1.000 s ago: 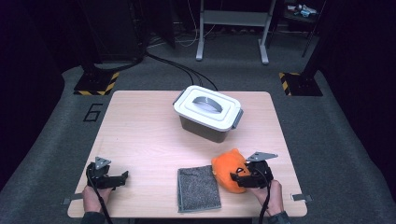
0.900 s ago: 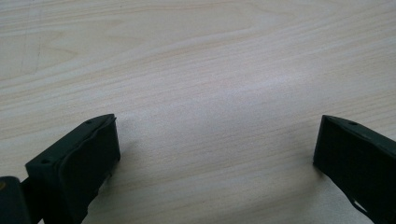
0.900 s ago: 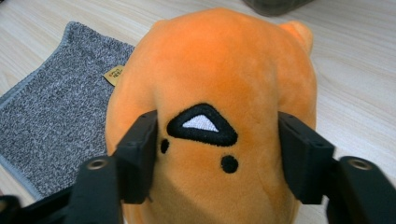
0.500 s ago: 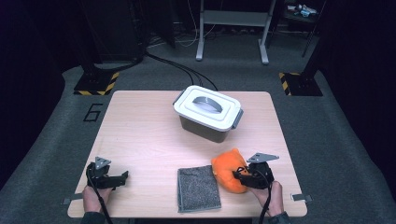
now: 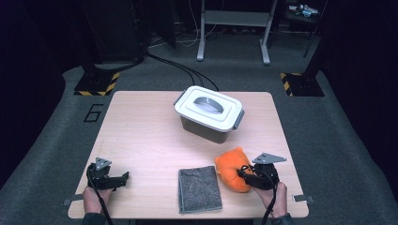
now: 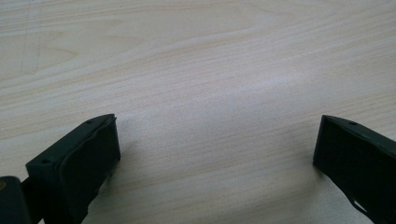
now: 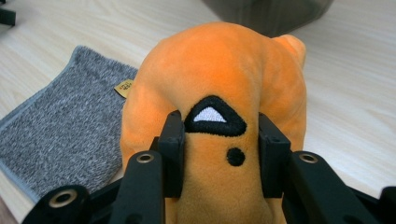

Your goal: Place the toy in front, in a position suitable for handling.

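1. A light wooden table (image 5: 150,136) stands on a dark grey floor (image 5: 56,140).
2. A white-lidded storage box (image 5: 209,114) with a grey handle sits toward the table's far middle.
3. A grey towel (image 5: 199,189), folded flat, lies near the table's front edge.
4. Two black-and-yellow striped bases (image 5: 96,84) stand on the floor beyond the table.
5. Dark cables (image 5: 183,70) run across the floor behind the table.

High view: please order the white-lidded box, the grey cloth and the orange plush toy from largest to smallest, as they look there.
1. white-lidded box
2. grey cloth
3. orange plush toy, partly hidden by the right gripper
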`<action>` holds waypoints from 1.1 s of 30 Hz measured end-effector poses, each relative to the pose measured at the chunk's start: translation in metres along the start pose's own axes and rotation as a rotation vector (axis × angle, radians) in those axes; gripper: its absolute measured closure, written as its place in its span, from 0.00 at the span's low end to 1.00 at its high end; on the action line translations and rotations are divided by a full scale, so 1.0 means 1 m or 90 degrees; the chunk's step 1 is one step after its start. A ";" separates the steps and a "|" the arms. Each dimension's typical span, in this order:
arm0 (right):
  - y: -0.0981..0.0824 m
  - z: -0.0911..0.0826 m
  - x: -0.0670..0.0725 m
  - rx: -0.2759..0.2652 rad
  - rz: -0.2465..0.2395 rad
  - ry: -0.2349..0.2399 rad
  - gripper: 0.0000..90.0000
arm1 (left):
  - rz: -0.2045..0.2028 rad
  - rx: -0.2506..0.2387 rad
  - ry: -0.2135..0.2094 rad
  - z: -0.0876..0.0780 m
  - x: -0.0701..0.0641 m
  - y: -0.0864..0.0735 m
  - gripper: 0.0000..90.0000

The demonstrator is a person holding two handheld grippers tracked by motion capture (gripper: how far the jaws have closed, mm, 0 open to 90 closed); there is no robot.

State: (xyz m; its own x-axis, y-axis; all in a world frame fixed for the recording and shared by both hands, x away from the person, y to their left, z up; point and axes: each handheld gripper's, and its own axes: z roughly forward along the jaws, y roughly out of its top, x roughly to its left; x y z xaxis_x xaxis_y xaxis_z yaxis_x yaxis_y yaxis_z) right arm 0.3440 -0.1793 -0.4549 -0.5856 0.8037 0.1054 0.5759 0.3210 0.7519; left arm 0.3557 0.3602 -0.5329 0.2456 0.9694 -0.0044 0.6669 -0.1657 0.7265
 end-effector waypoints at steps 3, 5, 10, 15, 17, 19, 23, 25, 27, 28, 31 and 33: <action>0.001 -0.006 -0.004 -0.011 0.004 -0.009 0.68 | 0.000 0.000 0.000 0.000 0.000 0.000 0.00; 0.003 -0.009 -0.007 -0.018 0.007 -0.020 0.68 | 0.000 0.000 0.000 0.000 0.000 0.000 0.00; 0.006 -0.015 -0.015 -0.027 0.009 -0.045 0.68 | 0.000 0.000 0.000 0.000 0.000 0.000 0.00; 0.007 -0.016 -0.019 -0.029 0.011 -0.056 0.68 | 0.000 0.000 0.000 0.000 0.000 0.000 0.00; 0.007 -0.016 -0.020 -0.029 0.011 -0.056 0.68 | 0.000 0.000 0.000 0.000 0.000 0.000 0.00; 0.007 -0.016 -0.020 -0.028 0.011 -0.055 0.68 | 0.000 0.000 0.000 0.000 0.000 0.000 0.00; 0.008 -0.015 -0.018 -0.028 0.009 -0.054 0.68 | 0.000 0.000 0.000 0.000 0.000 0.000 0.00; 0.008 -0.015 -0.018 -0.027 0.005 -0.053 0.68 | 0.000 0.000 0.000 0.000 0.000 0.000 0.00; 0.009 -0.014 -0.017 -0.027 0.003 -0.055 0.68 | 0.000 0.000 0.000 0.000 0.000 0.000 0.00; 0.010 -0.014 -0.018 -0.026 0.002 -0.050 0.68 | 0.000 0.000 0.000 0.000 0.000 0.000 0.00; 0.010 -0.013 -0.019 -0.022 0.001 -0.062 0.68 | 0.000 0.000 0.000 0.000 0.000 0.000 0.00; 0.010 -0.013 -0.021 -0.020 0.001 -0.077 0.68 | 0.000 0.000 0.000 0.000 0.000 0.000 0.00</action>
State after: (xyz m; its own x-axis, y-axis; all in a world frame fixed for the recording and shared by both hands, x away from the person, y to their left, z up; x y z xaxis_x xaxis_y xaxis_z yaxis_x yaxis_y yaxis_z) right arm 0.3550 -0.1997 -0.4411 -0.5112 0.8590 0.0287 0.5568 0.3055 0.7724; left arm 0.3557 0.3602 -0.5329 0.2456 0.9694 -0.0048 0.6669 -0.1654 0.7265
